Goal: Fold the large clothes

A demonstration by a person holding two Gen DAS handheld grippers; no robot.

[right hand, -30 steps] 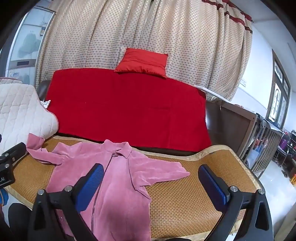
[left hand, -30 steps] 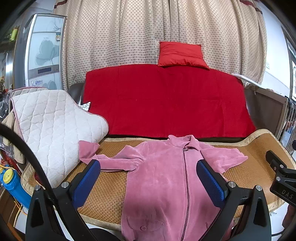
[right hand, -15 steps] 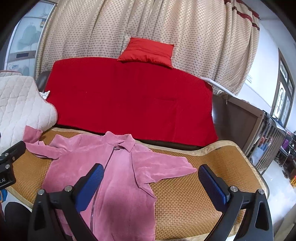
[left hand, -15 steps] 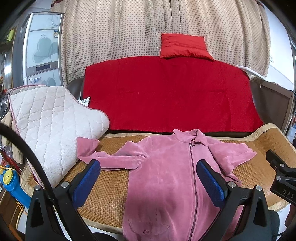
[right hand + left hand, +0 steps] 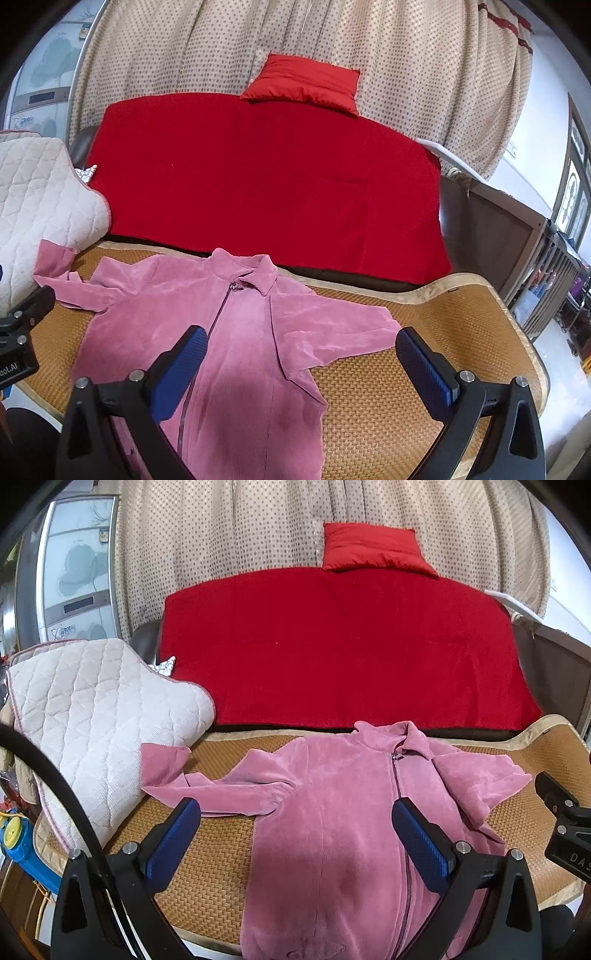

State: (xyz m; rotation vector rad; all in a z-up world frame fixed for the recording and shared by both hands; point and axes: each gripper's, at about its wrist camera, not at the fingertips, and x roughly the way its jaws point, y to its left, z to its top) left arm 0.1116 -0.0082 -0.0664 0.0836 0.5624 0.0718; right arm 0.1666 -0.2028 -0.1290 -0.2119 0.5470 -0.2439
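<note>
Both tools hang spread wide and empty: the left gripper and the right gripper hover above the pink jacket, which lies zipped and face up on the woven mat. Bare mat lies beyond the right sleeve. The left cuff touches a quilted white cushion. The velvety hem is cut off at the frame's bottom.
</note>
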